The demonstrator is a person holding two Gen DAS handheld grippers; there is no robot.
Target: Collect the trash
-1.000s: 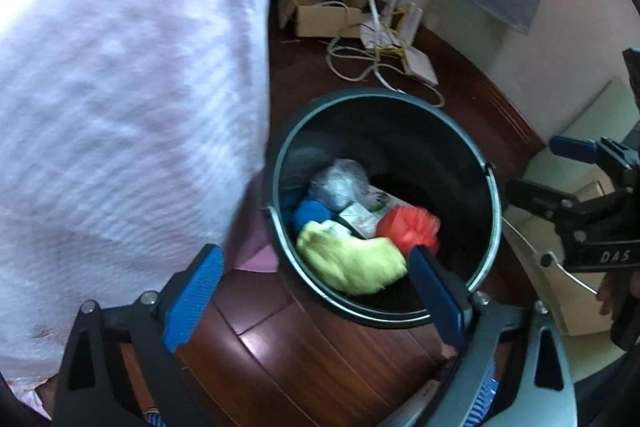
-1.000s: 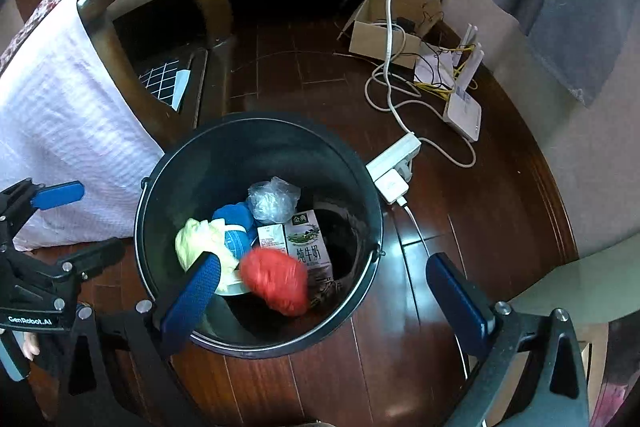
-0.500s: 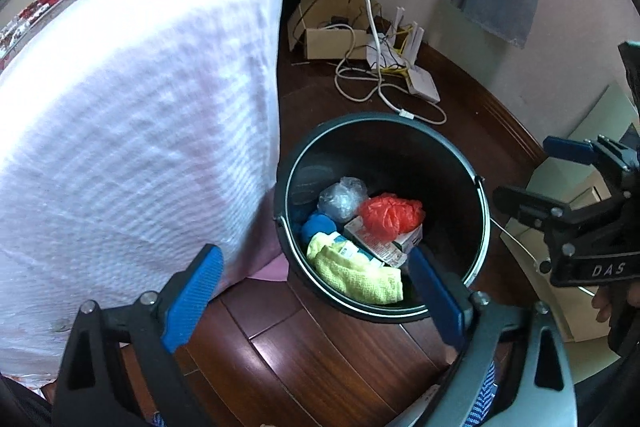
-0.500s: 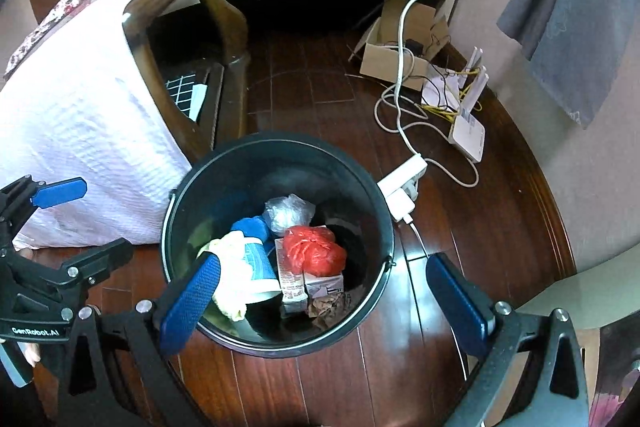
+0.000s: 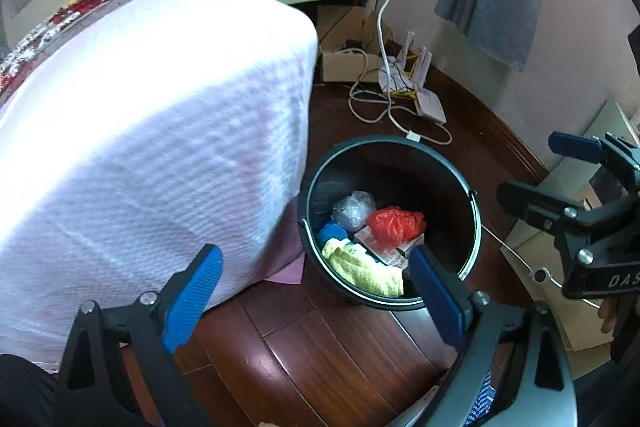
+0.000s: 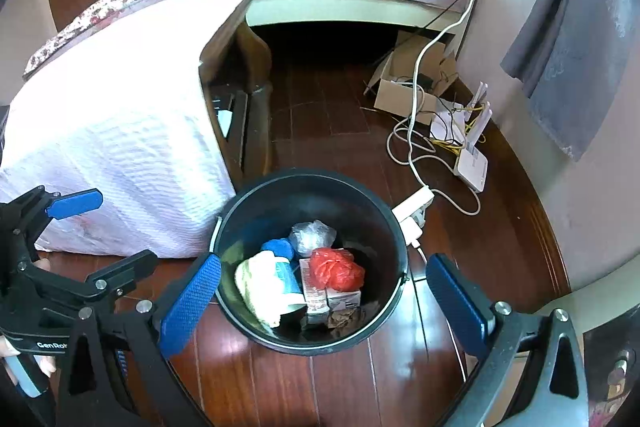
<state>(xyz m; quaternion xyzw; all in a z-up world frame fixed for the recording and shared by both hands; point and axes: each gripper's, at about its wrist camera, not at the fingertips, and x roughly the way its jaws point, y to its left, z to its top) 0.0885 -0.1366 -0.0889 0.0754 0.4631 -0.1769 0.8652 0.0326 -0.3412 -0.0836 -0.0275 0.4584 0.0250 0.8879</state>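
Bin (image 6: 384,219) below spread tongs (image 6: 332,291) (empty)

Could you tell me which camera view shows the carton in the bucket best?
The right wrist view: the carton lies nearly whole under the red bag. In the left wrist view, the bag and the left tool finger hide most of it.

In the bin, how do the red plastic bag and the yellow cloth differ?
The red plastic bag is a crumpled glossy ball; the yellow cloth is a soft, matte, elongated fold. The bag sits on top of a carton near the middle of the bin, while the cloth lies against the wall of the black bin. The cloth looks larger. Both lie loose inside the bin, touched by neither gripper.
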